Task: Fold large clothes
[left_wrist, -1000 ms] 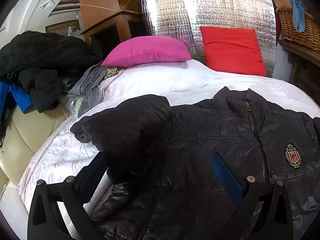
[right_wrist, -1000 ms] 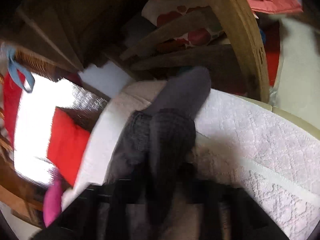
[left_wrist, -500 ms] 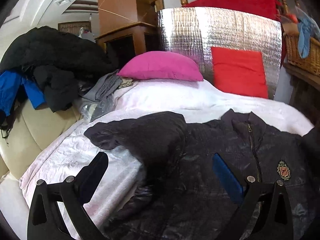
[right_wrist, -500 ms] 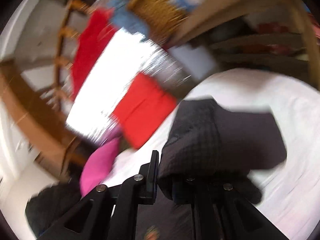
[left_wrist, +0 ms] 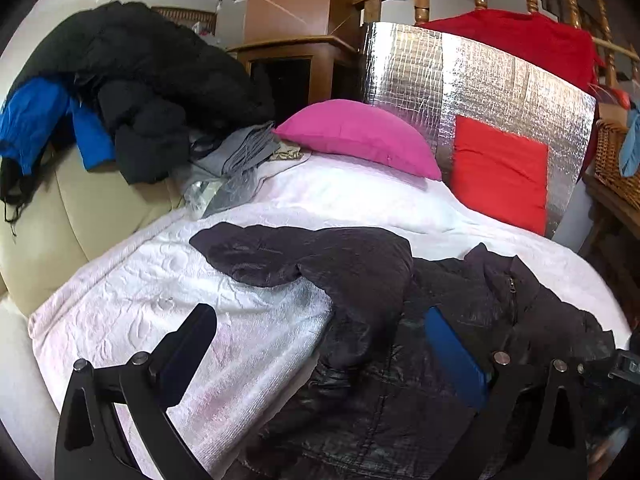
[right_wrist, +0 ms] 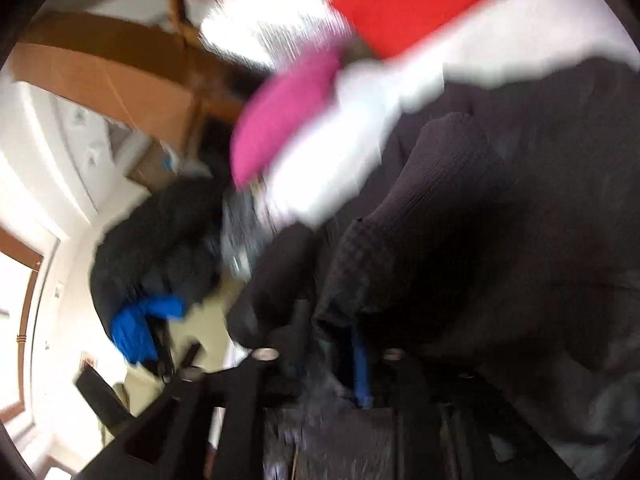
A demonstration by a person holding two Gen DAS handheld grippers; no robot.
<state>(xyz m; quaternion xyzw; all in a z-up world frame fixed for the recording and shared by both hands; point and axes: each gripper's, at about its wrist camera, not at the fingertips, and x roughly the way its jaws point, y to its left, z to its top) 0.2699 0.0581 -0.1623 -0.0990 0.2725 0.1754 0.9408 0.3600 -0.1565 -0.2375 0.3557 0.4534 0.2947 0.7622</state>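
Note:
A dark quilted jacket point(left_wrist: 400, 360) lies front-up on the white quilted bed point(left_wrist: 160, 300), collar toward the pillows. Its left sleeve point(left_wrist: 280, 256) lies bent across the quilt. My left gripper point(left_wrist: 320, 344) is open and empty, hovering above the jacket's left side. In the blurred right wrist view, my right gripper point(right_wrist: 332, 328) is shut on a fold of the jacket's sleeve point(right_wrist: 420, 220) and holds it over the jacket body.
A pink pillow point(left_wrist: 360, 136) and a red cushion point(left_wrist: 500, 176) lean on a silver foil panel point(left_wrist: 460, 88) at the bed's head. A heap of black and blue clothes point(left_wrist: 132, 92) sits on the beige armchair at left. A wicker basket point(left_wrist: 616, 160) stands at right.
My left gripper has pulled back and up from the jacket, open throughout; the left sleeve now lies spread on the quilt. My right gripper has swung the gripped sleeve inward over the jacket.

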